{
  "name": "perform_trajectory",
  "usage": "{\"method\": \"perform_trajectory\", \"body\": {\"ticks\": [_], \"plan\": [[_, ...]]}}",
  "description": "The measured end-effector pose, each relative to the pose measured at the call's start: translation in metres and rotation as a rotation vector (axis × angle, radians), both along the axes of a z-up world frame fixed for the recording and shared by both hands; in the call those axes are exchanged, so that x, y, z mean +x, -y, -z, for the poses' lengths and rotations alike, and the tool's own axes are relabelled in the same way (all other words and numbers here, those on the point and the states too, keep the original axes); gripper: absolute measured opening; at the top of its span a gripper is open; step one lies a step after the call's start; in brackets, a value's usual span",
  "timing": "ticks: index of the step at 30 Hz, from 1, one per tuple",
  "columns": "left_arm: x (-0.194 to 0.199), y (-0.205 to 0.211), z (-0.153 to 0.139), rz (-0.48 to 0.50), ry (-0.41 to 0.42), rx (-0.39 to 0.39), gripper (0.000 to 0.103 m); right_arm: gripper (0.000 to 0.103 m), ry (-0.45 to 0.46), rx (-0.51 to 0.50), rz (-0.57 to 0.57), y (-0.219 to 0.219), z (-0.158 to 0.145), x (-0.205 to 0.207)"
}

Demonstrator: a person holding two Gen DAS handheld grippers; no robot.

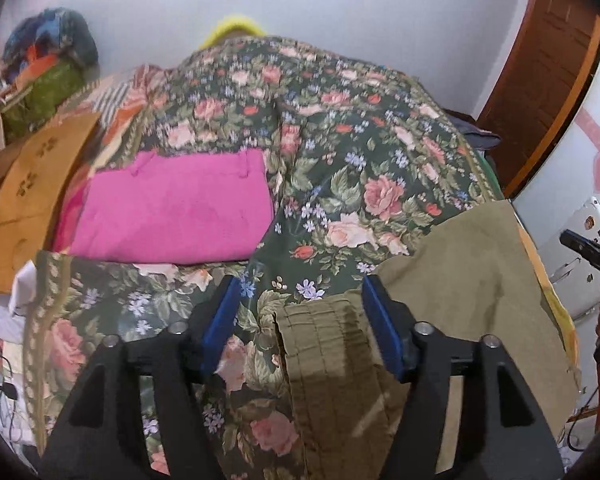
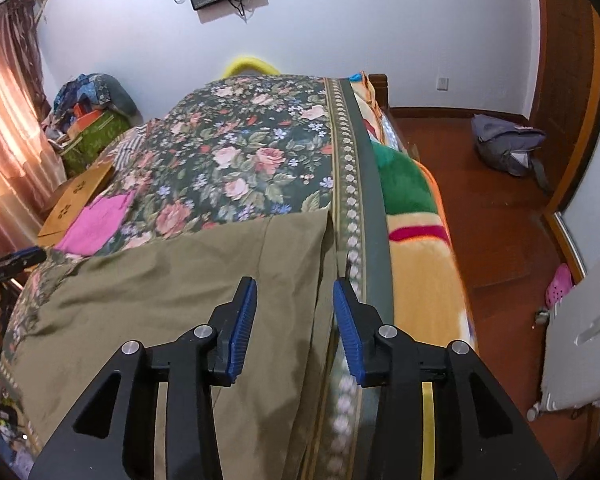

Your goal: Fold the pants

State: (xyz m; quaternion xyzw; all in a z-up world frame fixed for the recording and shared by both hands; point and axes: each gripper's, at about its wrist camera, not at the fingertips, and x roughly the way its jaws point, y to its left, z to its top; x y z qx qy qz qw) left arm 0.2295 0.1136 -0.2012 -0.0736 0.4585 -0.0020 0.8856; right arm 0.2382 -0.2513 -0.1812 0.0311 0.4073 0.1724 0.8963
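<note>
The olive pants lay spread flat across the near end of the bed, on its floral bedspread, their elastic waistband toward the near edge. The left gripper hung released over the waistband, gripping nothing. The right gripper stood parted above the pants near the bed's right edge. A folded pink garment lay toward the left edge.

Matt olive cloth pants
</note>
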Motion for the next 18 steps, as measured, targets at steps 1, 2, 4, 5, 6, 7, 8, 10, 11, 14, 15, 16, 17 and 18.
{"method": "perform_trajectory", "body": {"ticks": [1,2,4,5,6,7,8,10,11,14,15,16,17,18], "plan": [[0.002,0.000,0.003,0.000,-0.007,-0.002,0.075,0.038,-0.004,-0.003,0.000,0.000,0.001,0.005],[0.004,0.001,0.008,0.002,-0.016,-0.006,0.078,0.038,-0.013,-0.006,0.003,-0.001,0.006,0.014],[0.007,0.003,0.015,0.014,-0.031,-0.010,0.080,0.038,-0.033,-0.004,0.004,-0.001,0.013,0.029],[0.009,0.005,0.021,0.022,-0.050,-0.007,0.082,0.038,-0.047,0.002,0.004,-0.002,0.018,0.036],[0.010,0.006,0.024,0.026,-0.059,-0.005,0.082,0.038,-0.057,0.005,0.003,-0.002,0.021,0.042],[0.012,0.007,0.028,0.030,-0.070,-0.004,0.082,0.038,-0.070,0.006,0.000,-0.003,0.026,0.048],[0.014,0.007,0.032,0.033,-0.080,-0.003,0.082,0.038,-0.076,0.005,-0.003,-0.004,0.029,0.052],[0.018,0.008,0.039,0.036,-0.093,-0.004,0.083,0.038,-0.089,0.002,-0.014,-0.008,0.036,0.061],[0.019,0.007,0.042,0.034,-0.098,-0.008,0.083,0.038,-0.098,-0.001,-0.018,-0.010,0.039,0.065],[0.023,0.007,0.049,0.028,-0.107,-0.022,0.084,0.038,-0.118,-0.015,-0.023,-0.014,0.050,0.079],[0.025,0.006,0.051,0.025,-0.109,-0.024,0.084,0.038,-0.133,-0.012,-0.034,-0.016,0.056,0.082],[0.026,0.006,0.053,0.022,-0.111,-0.023,0.084,0.038,-0.142,-0.008,-0.039,-0.016,0.059,0.087],[0.027,0.005,0.054,0.018,-0.114,-0.023,0.085,0.038,-0.147,-0.002,-0.044,-0.017,0.062,0.089],[0.027,0.005,0.056,0.016,-0.116,-0.021,0.086,0.038,-0.154,0.004,-0.053,-0.017,0.065,0.091]]}}
